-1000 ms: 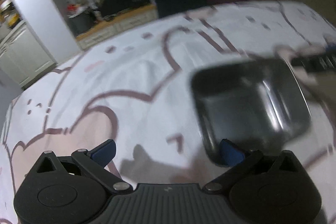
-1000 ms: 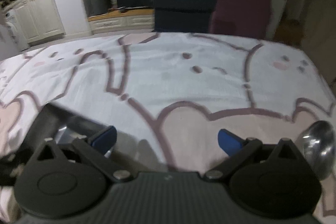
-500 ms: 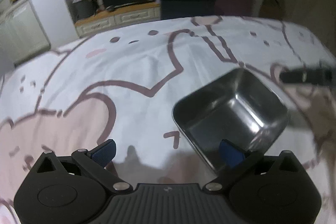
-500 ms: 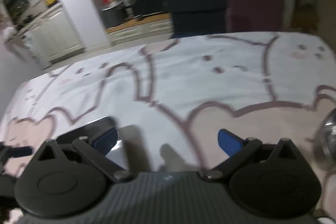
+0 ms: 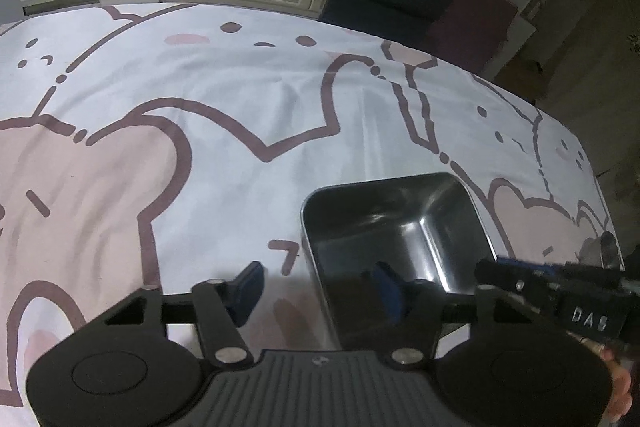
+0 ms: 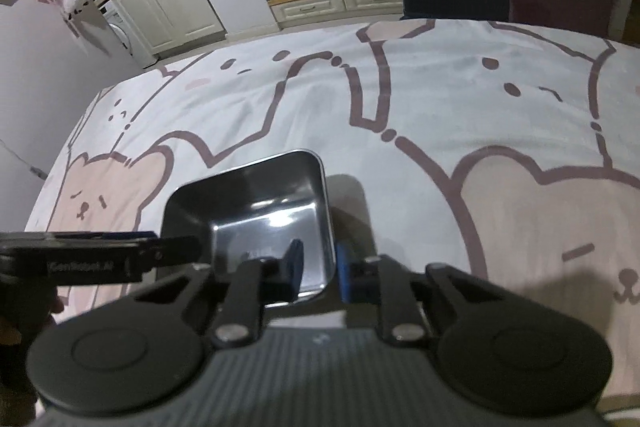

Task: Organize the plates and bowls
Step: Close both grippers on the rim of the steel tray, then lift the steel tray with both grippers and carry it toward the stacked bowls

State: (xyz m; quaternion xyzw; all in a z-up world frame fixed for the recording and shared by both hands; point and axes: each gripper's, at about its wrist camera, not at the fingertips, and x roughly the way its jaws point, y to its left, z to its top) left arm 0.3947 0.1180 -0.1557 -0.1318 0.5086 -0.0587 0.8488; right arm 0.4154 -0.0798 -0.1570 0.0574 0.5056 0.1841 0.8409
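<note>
Both grippers at the steel tray (image 6: 256,203) on the bear-print bed (image 6: 440,99)

Our right gripper (image 6: 318,267) angles down, jaws closing on the tray's near wall; our left gripper (image 5: 316,287) straddles another wall, jaws closing. The tray's near corner is hidden.

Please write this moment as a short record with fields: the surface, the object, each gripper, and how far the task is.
surface: cloth with a pink bear print
object: square metal bowl, empty, upright
left gripper: jaws closing, straddling the bowl's wall, one finger inside, one outside
right gripper: jaws closing on another wall of the bowl, one pad each side
other: round metal dish at the cloth's edge, mostly hidden
task state: bowl on the cloth, not stacked
</note>
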